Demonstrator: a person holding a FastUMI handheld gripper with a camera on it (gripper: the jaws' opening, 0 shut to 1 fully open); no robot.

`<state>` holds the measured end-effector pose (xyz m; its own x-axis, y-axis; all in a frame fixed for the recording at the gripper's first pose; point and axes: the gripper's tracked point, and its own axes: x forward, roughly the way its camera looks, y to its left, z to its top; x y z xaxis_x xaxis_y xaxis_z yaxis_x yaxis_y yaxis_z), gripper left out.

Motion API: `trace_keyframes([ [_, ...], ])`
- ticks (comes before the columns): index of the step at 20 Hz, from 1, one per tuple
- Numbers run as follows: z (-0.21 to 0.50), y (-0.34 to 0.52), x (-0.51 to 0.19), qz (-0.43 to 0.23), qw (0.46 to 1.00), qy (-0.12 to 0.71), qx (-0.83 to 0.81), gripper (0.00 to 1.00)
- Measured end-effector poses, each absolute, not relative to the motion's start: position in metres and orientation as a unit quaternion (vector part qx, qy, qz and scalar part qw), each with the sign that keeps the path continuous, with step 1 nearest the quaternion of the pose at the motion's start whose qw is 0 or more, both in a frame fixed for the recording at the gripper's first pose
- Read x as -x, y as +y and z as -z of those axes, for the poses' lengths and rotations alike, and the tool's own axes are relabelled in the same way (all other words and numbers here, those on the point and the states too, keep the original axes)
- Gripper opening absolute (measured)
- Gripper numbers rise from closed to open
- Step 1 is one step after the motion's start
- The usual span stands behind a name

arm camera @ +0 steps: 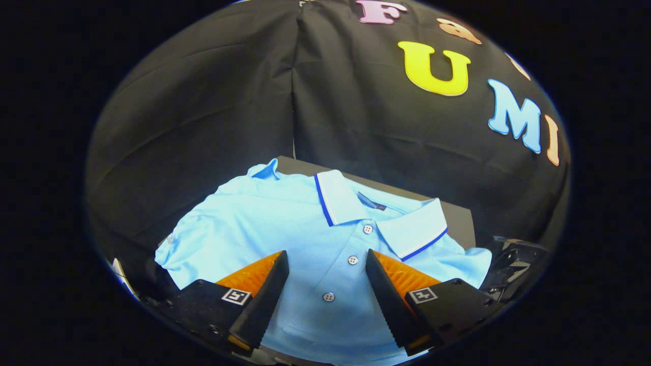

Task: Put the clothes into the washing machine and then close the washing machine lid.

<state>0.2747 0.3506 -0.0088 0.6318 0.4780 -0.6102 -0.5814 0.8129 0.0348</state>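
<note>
The gripper [327,284] is held wide open, nothing gripped. The shirt [285,229] is spread flat under and beyond the fingers, its button line seen between them, running toward the collar [381,213] at one o'clock.

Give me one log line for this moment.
tongs: open, above shirt | shirt: flat on table, buttons between fingers | grasp: not yet
</note>
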Motion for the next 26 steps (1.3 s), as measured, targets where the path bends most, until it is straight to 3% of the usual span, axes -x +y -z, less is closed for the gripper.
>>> trace_keyframes([
  [2,0.009,0.348,-0.274,-0.298,0.896,0.317,0.086,0.93],
  [4,0.008,0.344,-0.279,-0.297,0.895,0.321,0.085,0.79],
  [6,0.005,0.342,-0.282,-0.296,0.896,0.32,0.085,0.51],
  [8,0.006,0.346,-0.281,-0.302,0.894,0.317,0.092,0.47],
  [12,0.007,0.35,-0.283,-0.311,0.895,0.301,0.105,0.47],
  [13,0.005,0.349,-0.28,-0.31,0.899,0.294,0.102,0.08],
  [16,0.004,0.347,-0.281,-0.314,0.9,0.282,0.106,0.08],
  [17,0.004,0.349,-0.281,-0.31,0.904,0.278,0.095,0.01],
  [26,-0.034,0.339,-0.274,-0.328,0.915,0.234,-0.006,0.01],
])
